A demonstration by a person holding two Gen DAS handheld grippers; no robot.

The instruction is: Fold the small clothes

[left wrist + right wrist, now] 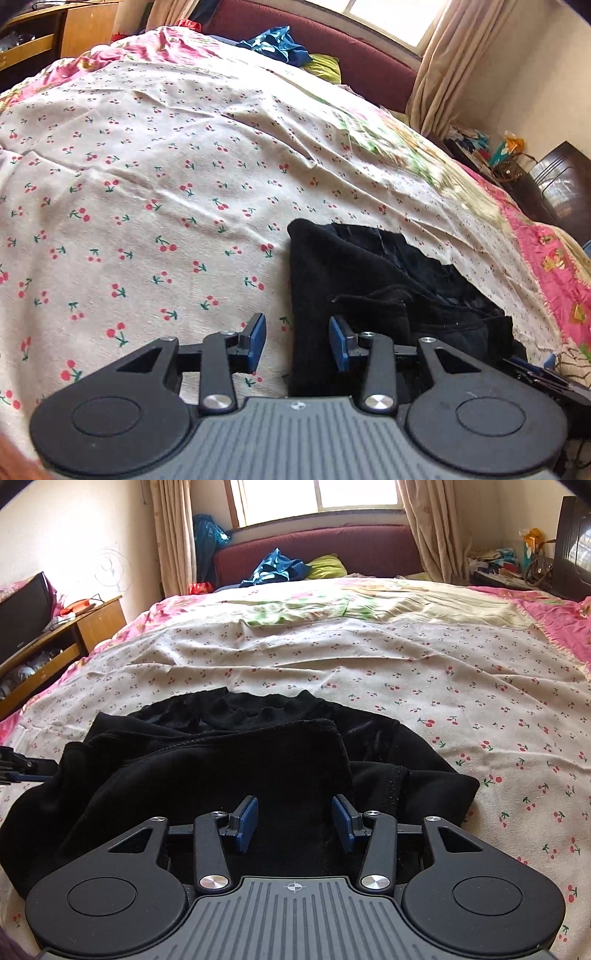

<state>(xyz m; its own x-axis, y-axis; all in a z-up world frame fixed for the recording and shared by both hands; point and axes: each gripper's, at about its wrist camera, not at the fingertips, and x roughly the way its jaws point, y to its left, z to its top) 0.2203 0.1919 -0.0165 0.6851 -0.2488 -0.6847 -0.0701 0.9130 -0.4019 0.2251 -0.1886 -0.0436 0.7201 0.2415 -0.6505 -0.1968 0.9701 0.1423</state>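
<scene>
A black fleece garment (229,768) lies partly folded on the cherry-print sheet (424,664) near the bed's front edge. My right gripper (294,823) is open, its blue pads spread just above the garment's near fold, holding nothing. In the left wrist view the same garment (354,280) lies right of centre. My left gripper (297,341) is open over the garment's left edge, one pad above the sheet (147,184), the other above the black cloth. The right gripper's tip (543,373) shows at the lower right of the left view.
A blue garment (275,568) and a yellow-green one (327,566) lie by the maroon headboard (369,550). A wooden TV stand (55,638) stands to the left of the bed, a cluttered side table (506,565) to the right. A pink quilt (554,616) edges the bed.
</scene>
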